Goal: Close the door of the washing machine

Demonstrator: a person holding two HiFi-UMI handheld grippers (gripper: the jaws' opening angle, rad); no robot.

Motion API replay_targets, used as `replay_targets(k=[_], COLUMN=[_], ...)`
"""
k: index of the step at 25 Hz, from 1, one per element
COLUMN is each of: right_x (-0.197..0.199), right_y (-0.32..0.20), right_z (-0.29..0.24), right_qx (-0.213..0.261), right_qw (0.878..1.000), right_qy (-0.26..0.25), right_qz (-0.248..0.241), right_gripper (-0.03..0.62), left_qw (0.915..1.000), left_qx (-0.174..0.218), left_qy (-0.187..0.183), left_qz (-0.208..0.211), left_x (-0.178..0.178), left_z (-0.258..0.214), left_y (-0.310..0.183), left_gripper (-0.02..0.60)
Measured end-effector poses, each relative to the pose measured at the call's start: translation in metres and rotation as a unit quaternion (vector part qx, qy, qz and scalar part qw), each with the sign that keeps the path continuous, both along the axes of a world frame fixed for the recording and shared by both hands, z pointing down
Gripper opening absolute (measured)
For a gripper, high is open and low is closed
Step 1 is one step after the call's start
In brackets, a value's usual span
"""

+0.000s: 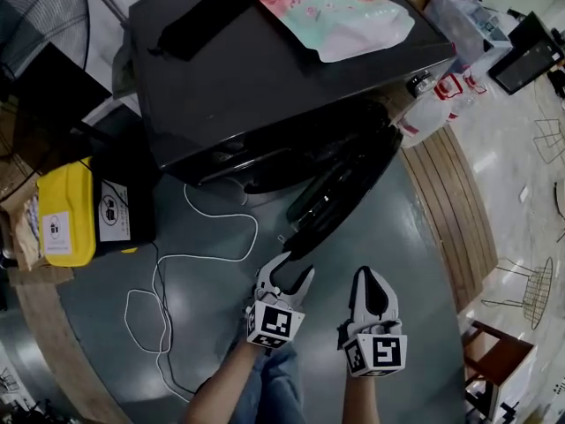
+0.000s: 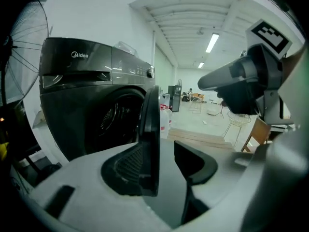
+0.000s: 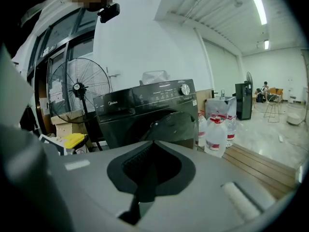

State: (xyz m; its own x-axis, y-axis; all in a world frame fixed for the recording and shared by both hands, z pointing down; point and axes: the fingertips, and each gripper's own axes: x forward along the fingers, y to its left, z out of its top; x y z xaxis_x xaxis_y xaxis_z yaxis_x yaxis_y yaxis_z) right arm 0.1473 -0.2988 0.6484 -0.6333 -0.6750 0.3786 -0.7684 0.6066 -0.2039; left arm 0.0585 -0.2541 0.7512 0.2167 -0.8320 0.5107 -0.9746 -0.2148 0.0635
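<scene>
Beside washing machine (image 1: 256, 87), door (image 1: 353, 179) open, left hand-held gripper (image 1: 296, 267) straddling edge

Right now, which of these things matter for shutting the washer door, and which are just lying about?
Part of the job: washing machine, its open door, left gripper (open, door edge between its jaws), right gripper (shut).
Just lying about: detergent pouch on the machine, water jugs, yellow box, fan.
</scene>
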Motion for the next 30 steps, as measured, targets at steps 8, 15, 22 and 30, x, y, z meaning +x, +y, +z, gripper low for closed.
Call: replay_targets(k=[8, 15, 22, 30], right_x=[-0.002, -0.009, -0.018, -0.034], right_y=[0.007, 0.007, -0.004, -0.015], right_z=[0.014, 0.019, 0.017, 0.018], right_qx=[-0.012, -0.018, -0.016, -0.021], right_qw=[1.000, 1.000, 1.000, 0.999], right_qy=[0.005, 0.015, 0.018, 0.018], right_qz=[-0.005, -0.011, -0.014, -0.023], right_gripper=[0.014, 0.014, 0.012, 0.014], left_qw=[0.9994, 0.9981, 0.9975, 0.9976], left_qx=[-0.024, -0.028, -0.038, -0.051], left_qy=[-0.011, -0.026, -0.018, -0.014], left_qz=[0.020, 0.048, 0.057, 0.045], left_x=[-0.001, 0.000, -0.004, -0.042], left_z=[0.032, 0.039, 0.040, 0.040], left_y=[-0.009, -0.018, -0.021, -0.031], left_gripper=[0.186, 0.110, 0.084, 0.078])
